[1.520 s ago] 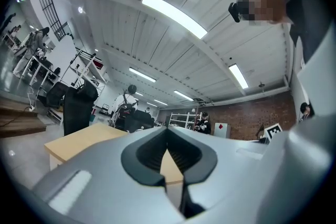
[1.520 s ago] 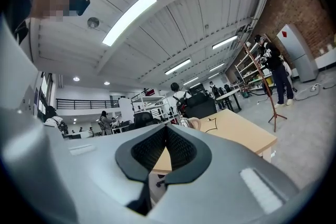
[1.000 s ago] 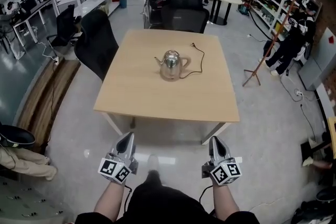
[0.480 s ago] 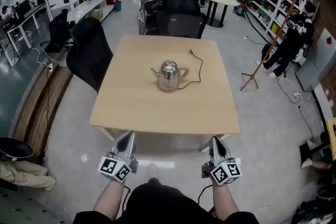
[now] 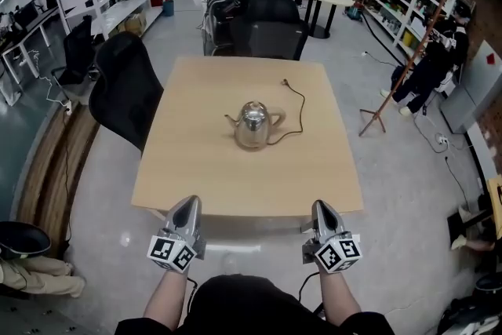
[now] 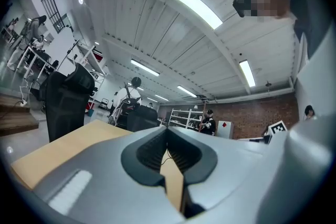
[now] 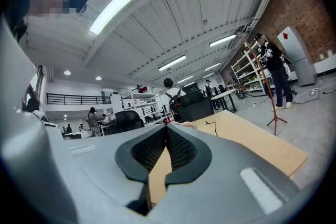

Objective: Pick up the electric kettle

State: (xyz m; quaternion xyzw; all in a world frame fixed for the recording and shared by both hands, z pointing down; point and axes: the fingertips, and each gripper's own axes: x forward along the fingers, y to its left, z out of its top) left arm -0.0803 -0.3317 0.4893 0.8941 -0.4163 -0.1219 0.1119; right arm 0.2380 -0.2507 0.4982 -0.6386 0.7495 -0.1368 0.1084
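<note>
Left gripper (image 5: 187, 204) and right gripper (image 5: 322, 206) are closed and empty, at the six o'clock edge of the table (image 5: 235, 188). The kettle (image 5: 253, 125) stands mid-table, at twelve o'clock. Better to open the right jaws early and approach its handle (image 5: 277, 120), at three o'clock.

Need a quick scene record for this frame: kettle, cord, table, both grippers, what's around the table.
kettle: steel electric kettle, upright near the table's middle, spout toward the view's left
cord: black cord, unplugged, its plug lying on the table
table: light wood
left gripper: shut, empty, before the near edge
right gripper: shut, empty, before the near edge
around: black chairs at left and far sides
</note>
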